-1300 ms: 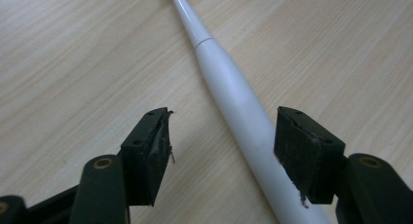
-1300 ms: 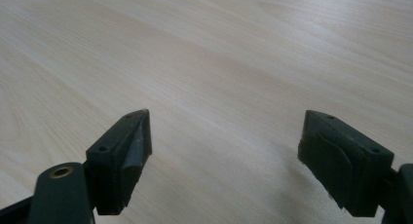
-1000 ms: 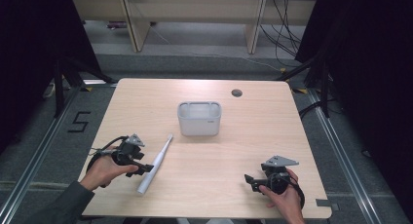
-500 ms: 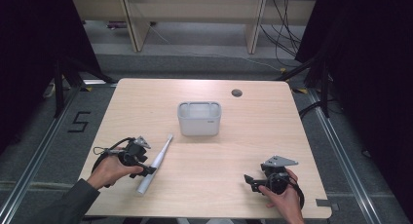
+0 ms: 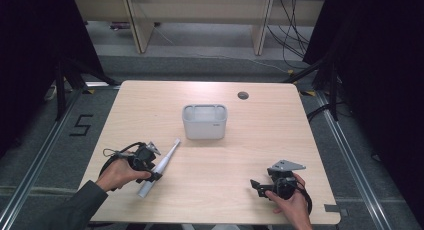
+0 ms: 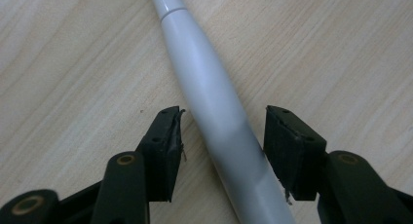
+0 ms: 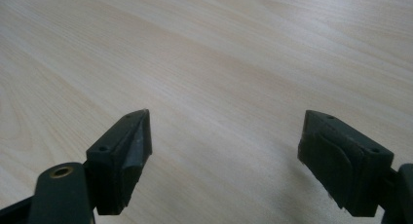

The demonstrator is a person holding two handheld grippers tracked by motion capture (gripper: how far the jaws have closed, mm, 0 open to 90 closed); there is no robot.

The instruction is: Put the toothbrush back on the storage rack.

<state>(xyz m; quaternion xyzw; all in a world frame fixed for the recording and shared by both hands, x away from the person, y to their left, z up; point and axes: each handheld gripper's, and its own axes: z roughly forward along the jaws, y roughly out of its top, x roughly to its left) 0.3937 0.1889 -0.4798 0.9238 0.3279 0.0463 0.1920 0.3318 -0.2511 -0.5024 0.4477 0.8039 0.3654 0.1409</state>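
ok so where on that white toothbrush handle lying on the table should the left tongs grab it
Grip the toothbrush handle at its thick middle, coming down from above with one jaw on each long side. It lies flat on the table and tapers toward the neck, so the wide part should give the open left tongs, already astride it, the firmest hold.

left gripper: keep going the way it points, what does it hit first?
The white toothbrush handle: it already lies between the open jaws of the left gripper. Past it, probably just table.
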